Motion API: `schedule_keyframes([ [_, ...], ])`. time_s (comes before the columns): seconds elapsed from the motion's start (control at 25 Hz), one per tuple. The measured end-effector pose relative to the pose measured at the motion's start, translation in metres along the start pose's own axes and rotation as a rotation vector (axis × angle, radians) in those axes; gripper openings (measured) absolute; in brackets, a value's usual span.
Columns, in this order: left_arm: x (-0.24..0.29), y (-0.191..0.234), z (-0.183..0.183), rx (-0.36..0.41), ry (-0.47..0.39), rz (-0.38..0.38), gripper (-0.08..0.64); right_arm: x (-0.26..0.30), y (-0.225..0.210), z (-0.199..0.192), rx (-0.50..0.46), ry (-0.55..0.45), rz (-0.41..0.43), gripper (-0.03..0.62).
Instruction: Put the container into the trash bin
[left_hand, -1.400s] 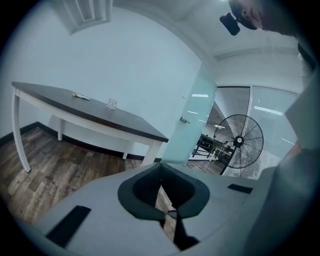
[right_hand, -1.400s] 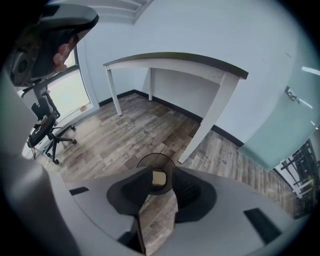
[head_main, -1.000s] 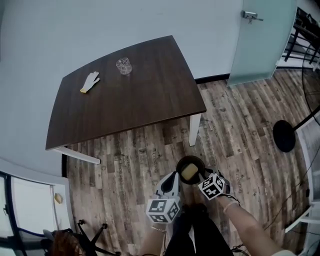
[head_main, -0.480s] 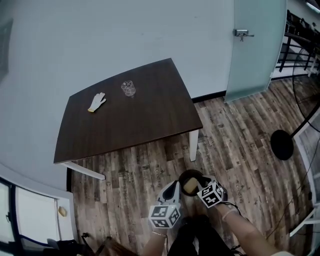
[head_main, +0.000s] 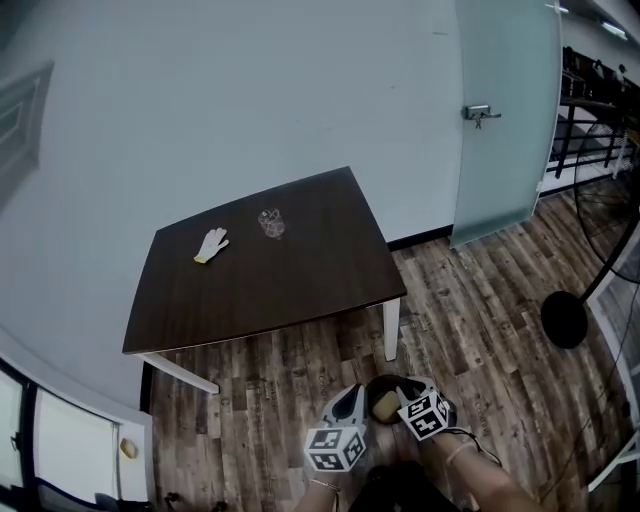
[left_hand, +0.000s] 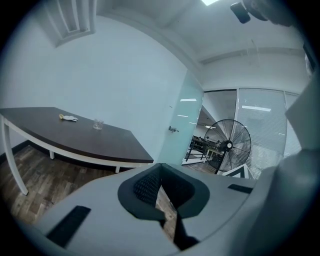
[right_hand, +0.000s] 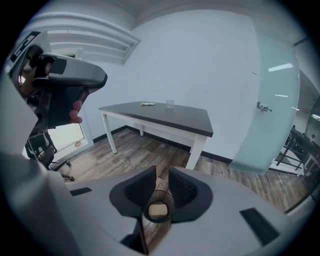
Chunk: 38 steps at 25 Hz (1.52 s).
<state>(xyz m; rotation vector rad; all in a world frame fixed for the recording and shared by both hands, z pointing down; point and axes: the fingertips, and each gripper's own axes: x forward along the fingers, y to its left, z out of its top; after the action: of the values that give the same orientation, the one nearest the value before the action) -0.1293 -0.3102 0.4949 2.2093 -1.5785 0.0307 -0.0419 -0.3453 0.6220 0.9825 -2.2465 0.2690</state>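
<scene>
We see a dark brown surface (head_main: 290, 290) on white legs across the middle of the head view, standing against a pale wall (head_main: 250, 90). Toward its upper left lies a white glove (head_main: 211, 244), and to the right of the glove, apart from it, stands a clear glass (head_main: 271, 222). At upper right we find a frosted glass door (head_main: 505, 150) with a metal handle (head_main: 478, 113). Wood-plank floor (head_main: 480, 290) fills the lower half, and a round black fan base (head_main: 564, 318) sits near the right edge. In the left gripper view we see a standing fan (left_hand: 229, 146) right of centre.
</scene>
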Motion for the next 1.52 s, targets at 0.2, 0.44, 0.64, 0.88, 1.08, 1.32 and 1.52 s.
schedule_keyframes([
  [0.2, -0.016, -0.01, 0.016, 0.016, -0.019, -0.011, 0.02, -0.023, 0.005, 0.012, 0.027, -0.044, -0.014, 0.078],
  [0.44, -0.032, -0.025, 0.03, 0.04, -0.043, -0.031, 0.02, -0.053, 0.013, 0.024, 0.06, -0.105, -0.029, 0.072],
  [0.64, -0.043, -0.033, 0.04, 0.054, -0.057, -0.039, 0.02, -0.075, 0.016, 0.038, 0.087, -0.172, -0.046, 0.064],
  [0.88, -0.051, -0.045, 0.048, 0.078, -0.055, -0.052, 0.02, -0.111, 0.007, 0.057, 0.108, -0.253, -0.079, 0.049],
  [1.08, -0.057, -0.056, 0.053, 0.1, -0.061, -0.068, 0.02, -0.137, 0.004, 0.075, 0.115, -0.33, -0.102, 0.029],
  [1.32, -0.059, -0.071, 0.065, 0.13, -0.078, -0.083, 0.02, -0.162, 0.0, 0.088, 0.099, -0.373, -0.114, 0.024],
  [1.52, -0.06, -0.077, 0.08, 0.149, -0.1, -0.093, 0.02, -0.179, -0.004, 0.101, 0.094, -0.423, -0.134, 0.014],
])
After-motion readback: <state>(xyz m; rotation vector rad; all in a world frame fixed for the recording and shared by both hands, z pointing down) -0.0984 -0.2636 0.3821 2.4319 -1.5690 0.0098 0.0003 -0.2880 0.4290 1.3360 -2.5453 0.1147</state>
